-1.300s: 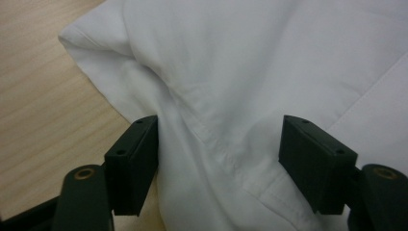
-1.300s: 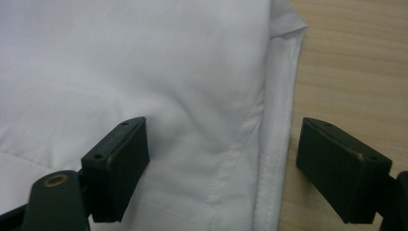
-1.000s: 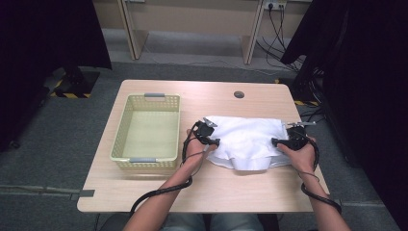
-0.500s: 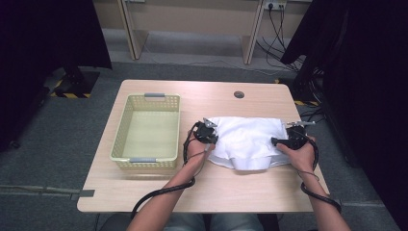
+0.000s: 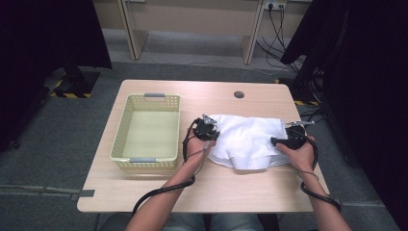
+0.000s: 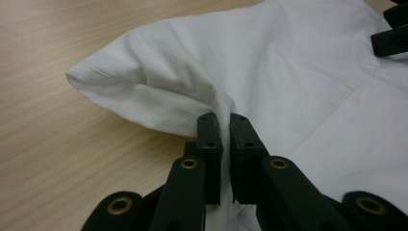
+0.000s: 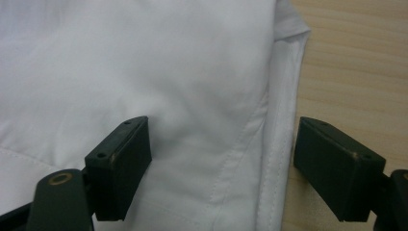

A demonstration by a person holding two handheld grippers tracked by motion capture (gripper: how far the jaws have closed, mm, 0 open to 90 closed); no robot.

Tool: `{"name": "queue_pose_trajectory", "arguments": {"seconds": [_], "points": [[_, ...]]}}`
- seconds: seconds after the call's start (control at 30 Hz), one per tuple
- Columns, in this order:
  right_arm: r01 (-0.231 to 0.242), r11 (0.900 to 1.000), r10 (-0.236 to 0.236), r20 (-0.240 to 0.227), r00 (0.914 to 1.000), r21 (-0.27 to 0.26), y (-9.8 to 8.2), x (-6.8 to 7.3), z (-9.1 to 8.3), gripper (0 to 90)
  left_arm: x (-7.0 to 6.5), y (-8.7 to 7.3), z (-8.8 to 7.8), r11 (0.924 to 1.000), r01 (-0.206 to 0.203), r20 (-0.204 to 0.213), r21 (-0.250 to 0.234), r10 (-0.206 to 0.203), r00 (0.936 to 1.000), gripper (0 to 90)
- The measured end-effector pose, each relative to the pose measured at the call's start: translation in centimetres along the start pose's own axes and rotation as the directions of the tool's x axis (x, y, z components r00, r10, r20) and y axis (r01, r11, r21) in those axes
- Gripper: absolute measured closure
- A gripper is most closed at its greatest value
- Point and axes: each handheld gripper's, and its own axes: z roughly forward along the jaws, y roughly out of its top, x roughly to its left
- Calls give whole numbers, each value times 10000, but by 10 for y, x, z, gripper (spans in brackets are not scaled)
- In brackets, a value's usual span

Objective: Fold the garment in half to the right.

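White garment [image 5: 248, 139] flat on table [image 5: 202, 192], basket [image 5: 144, 127] beside. Your left gripper [image 6: 222, 132] pinches fold between closed jaws; right gripper [image 7: 221, 159] jaws wide, straddling hem (not gripping). Grasping step half done; next, close right, then lift evenly.

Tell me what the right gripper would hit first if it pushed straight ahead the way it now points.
Probably the white cloth. The right gripper stands open, its jaws either side of the cloth's hemmed edge, so going on it would slide over or bunch that fabric. How far above the cloth it hangs is unclear.
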Motion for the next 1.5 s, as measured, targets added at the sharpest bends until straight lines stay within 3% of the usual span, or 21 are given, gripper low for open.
{"name": "queue_pose_trajectory", "arguments": {"seconds": [0.7,1.0,1.5], "points": [[161,9999,-161,-122,9998,6,3,8,3,224,-19,33,-22,9947,-35,453,-1032,83,9989,841],[315,9995,-315,-245,9992,5,5,15,5,225,-26,42,-27,9917,-335,420,-1241,390,9984,844],[517,9987,-517,-411,9978,-27,8,28,8,225,-38,53,-31,9872,-457,662,-1531,564,9962,845]]}}
